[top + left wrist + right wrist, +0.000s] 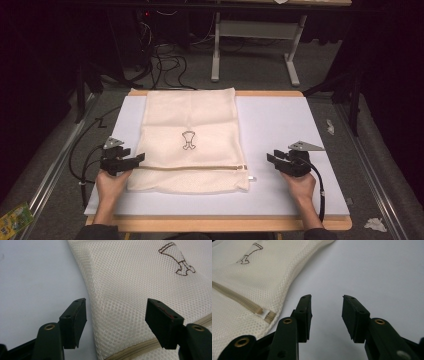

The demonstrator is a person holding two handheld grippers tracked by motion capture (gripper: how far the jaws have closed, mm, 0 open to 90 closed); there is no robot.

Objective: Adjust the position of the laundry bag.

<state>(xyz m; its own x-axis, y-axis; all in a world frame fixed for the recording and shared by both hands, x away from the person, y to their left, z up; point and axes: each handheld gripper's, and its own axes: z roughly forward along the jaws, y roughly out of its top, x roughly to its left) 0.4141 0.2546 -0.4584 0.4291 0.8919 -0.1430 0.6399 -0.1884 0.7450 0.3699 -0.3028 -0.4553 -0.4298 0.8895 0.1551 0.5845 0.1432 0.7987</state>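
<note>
Mesh bag lay flat mid-tabletop, zipper toward the near edge. The left tool gaped wide over its left edge, gripping nothing; the right tool stood open and empty, apart. A shallow bite might snag the netting or slip off.

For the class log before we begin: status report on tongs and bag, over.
Left tongs open, straddling the cream mesh zip-up laundry bag's left edge. Right tongs open, empty, over the white table mat. Nothing in the way.
</note>
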